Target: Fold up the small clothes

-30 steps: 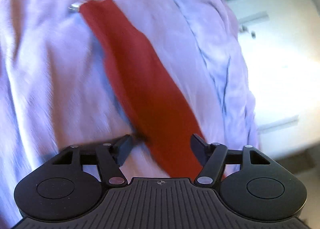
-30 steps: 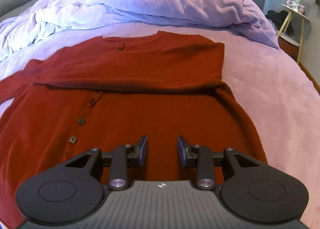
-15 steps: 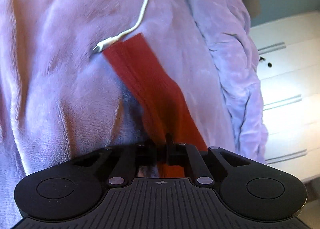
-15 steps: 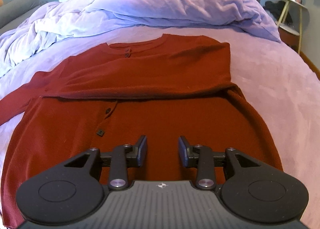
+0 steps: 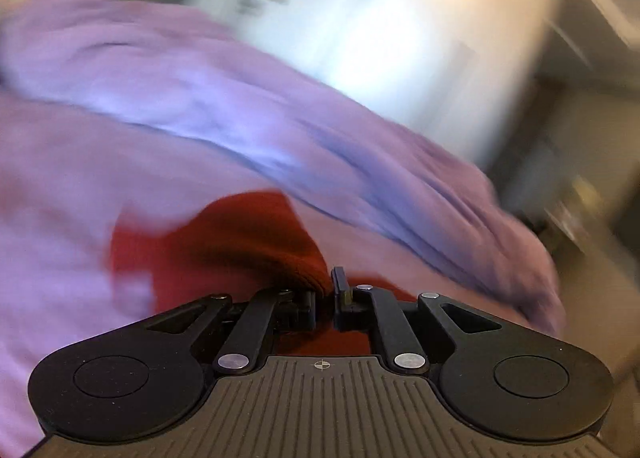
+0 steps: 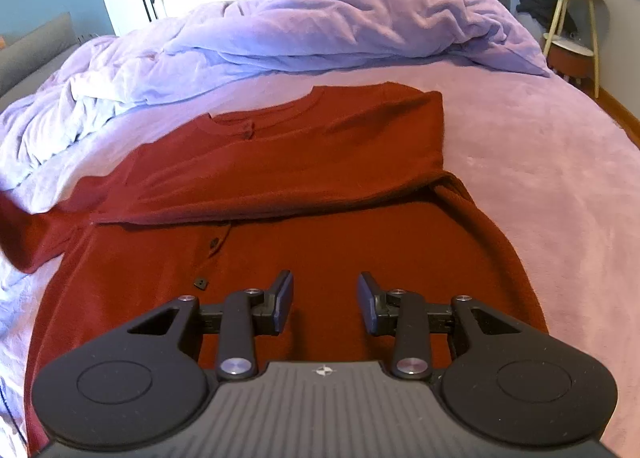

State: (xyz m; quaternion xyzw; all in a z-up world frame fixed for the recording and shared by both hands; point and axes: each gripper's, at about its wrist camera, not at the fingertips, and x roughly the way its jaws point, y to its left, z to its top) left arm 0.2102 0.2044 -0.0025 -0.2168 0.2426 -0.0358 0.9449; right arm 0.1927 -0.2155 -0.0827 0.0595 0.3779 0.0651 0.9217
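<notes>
The red shirt [image 6: 288, 242] lies on the bed [image 6: 540, 161], its right sleeve folded across. The left gripper [image 5: 325, 290] pinches the left sleeve [image 5: 248, 242]; the right gripper [image 6: 324, 294] hovers wide over the near hem.

The left gripper [image 5: 325, 290], open a second ago, now pinches the red sleeve [image 5: 248, 242] and lifts it off the purple blanket [image 5: 80, 185]. The sleeve is bunched up, no longer flat. The white cable is out of sight.

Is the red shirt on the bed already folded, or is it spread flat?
Partly folded: the red shirt has one side doubled across its body; the left sleeve still sticks out.
</notes>
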